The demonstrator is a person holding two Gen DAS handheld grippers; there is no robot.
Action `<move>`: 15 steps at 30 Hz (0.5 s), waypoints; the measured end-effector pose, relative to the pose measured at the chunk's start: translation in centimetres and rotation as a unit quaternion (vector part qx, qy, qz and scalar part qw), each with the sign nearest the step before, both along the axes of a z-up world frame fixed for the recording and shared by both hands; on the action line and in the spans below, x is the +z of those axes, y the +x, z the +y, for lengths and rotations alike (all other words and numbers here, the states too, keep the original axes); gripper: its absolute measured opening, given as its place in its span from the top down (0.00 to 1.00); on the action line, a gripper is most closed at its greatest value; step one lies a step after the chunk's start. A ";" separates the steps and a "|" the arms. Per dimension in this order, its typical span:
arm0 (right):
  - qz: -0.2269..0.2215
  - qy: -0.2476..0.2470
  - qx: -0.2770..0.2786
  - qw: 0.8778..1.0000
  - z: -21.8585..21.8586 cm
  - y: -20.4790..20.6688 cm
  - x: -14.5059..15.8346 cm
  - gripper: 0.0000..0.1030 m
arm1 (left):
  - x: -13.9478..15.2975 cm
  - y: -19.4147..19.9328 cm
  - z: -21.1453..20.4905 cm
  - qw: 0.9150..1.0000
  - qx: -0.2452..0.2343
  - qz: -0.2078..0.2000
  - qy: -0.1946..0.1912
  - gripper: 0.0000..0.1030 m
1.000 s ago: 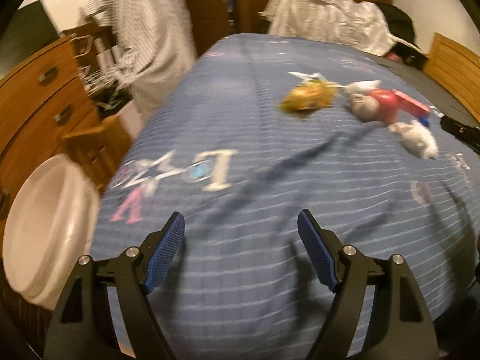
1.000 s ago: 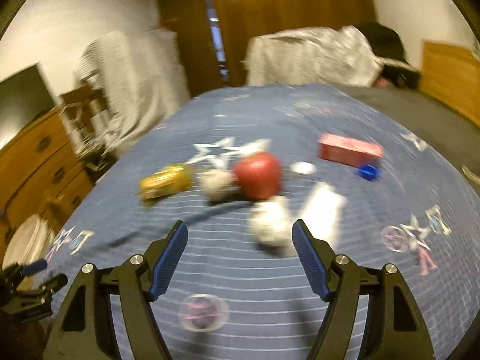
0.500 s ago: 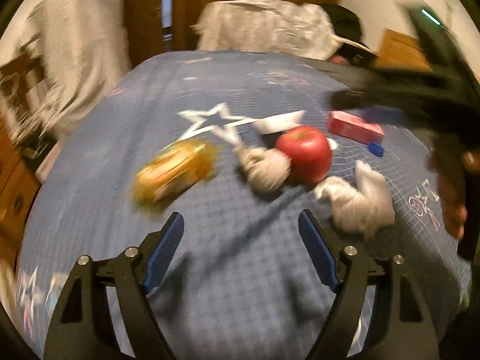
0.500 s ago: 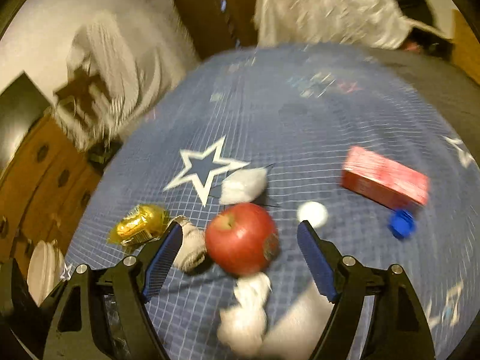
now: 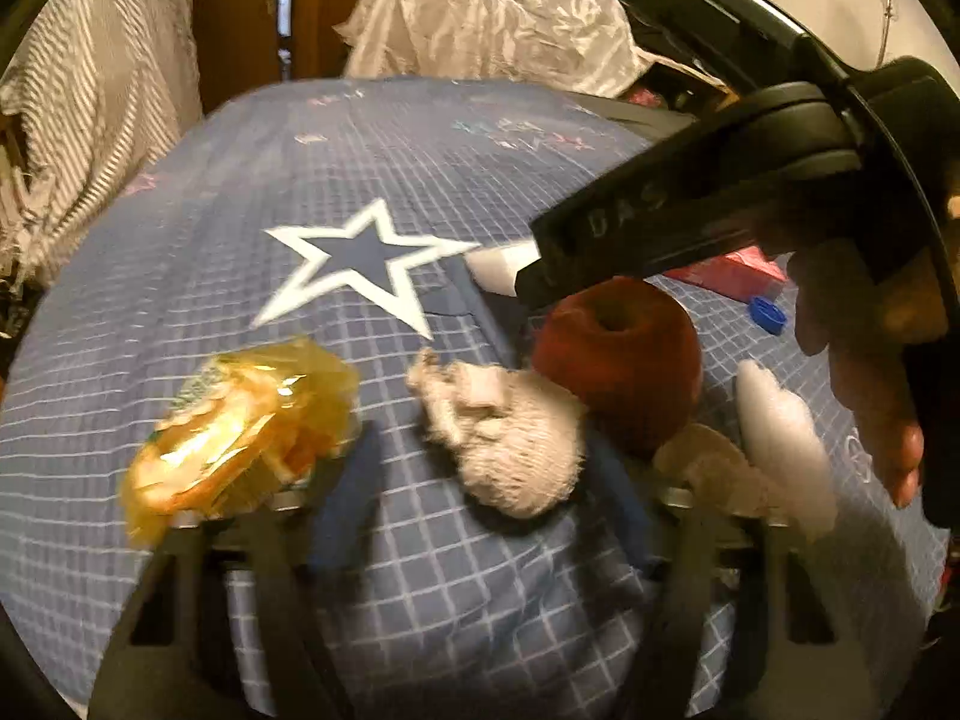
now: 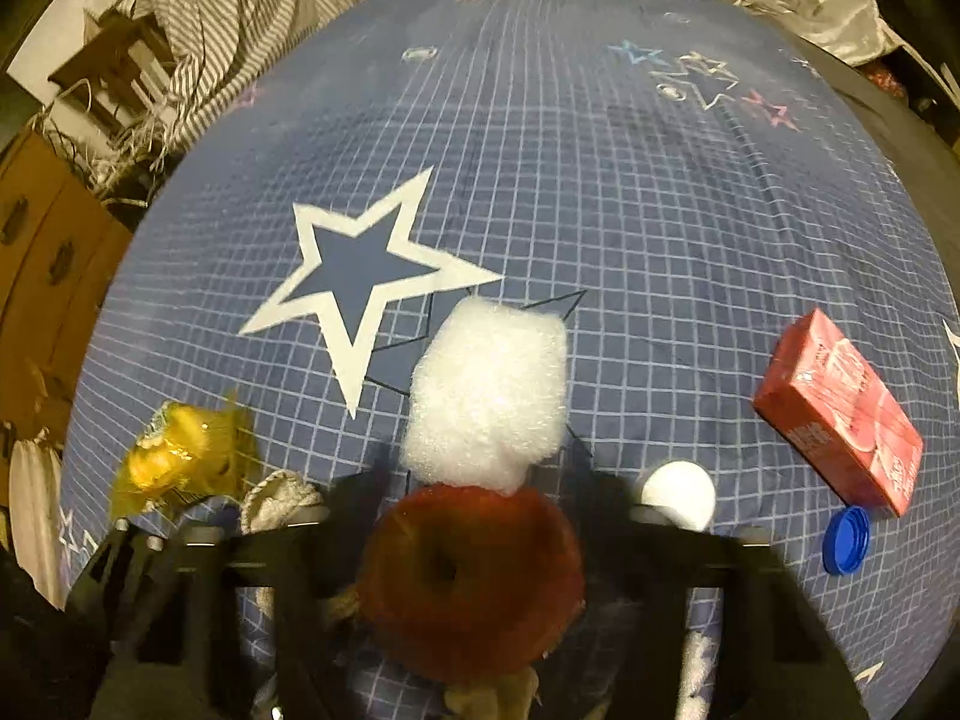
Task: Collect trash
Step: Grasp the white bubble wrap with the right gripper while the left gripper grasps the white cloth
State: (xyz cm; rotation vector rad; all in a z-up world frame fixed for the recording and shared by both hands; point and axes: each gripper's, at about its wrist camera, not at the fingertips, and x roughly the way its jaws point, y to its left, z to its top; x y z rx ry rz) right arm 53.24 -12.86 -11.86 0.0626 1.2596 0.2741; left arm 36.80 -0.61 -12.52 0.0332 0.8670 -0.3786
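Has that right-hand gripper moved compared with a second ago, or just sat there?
Yes. The right gripper has come forward and down over the bed: the red apple, earlier ahead of its fingers, now sits between them, near the white star.

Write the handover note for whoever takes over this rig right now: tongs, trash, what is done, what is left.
Left tongs: open, empty, low over the crumpled tissue.
Right tongs: open, empty, straddling the red apple.
On the blue bedspread: yellow wrapper, white wad, red box, blue cap, small white disc.
Done: nothing grasped yet.
Left: gather every piece of trash.
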 end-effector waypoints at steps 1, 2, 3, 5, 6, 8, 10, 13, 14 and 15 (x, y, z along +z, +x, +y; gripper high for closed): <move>-0.011 0.002 -0.001 1.000 0.0 -0.1 0.2 0.58 | -0.1 0.1 0.0 1.000 -0.008 0.005 -0.008 0.67; -0.022 0.008 -0.001 1.000 -0.1 -0.3 0.6 0.59 | 0.1 -0.3 0.1 1.000 -0.009 -0.003 -0.009 0.70; -0.030 0.011 -0.003 0.999 -0.4 -0.4 0.8 0.60 | 0.3 -0.5 0.1 1.000 -0.010 -0.007 -0.011 0.71; -0.061 0.027 -0.003 0.998 -0.9 -1.1 2.3 0.60 | 0.9 -1.3 0.4 1.000 -0.005 -0.016 -0.008 0.71; -0.071 0.032 -0.005 0.997 -1.2 -1.4 2.9 0.60 | 1.3 -1.9 0.7 1.000 0.001 -0.018 -0.008 0.71; -0.090 0.048 -0.007 0.995 -1.8 -2.3 4.2 0.61 | 2.3 -3.5 1.5 1.000 0.012 -0.023 -0.013 0.72; -0.113 0.070 -0.011 0.991 -2.6 -4.0 5.9 0.61 | 3.1 -5.1 2.3 0.999 0.022 -0.031 -0.015 0.72; -0.157 0.110 -0.006 0.981 -3.7 -7.6 8.4 0.61 | 4.3 -7.9 3.7 0.998 0.035 -0.048 -0.006 0.71; -0.169 0.115 -0.001 0.979 -3.8 -8.9 9.0 0.61 | 4.5 -8.7 4.1 0.998 0.038 -0.051 -0.006 0.71; -0.182 0.120 0.006 0.976 -3.7 -10.7 9.8 0.61 | 4.7 -9.9 4.8 0.998 0.043 -0.054 -0.006 0.71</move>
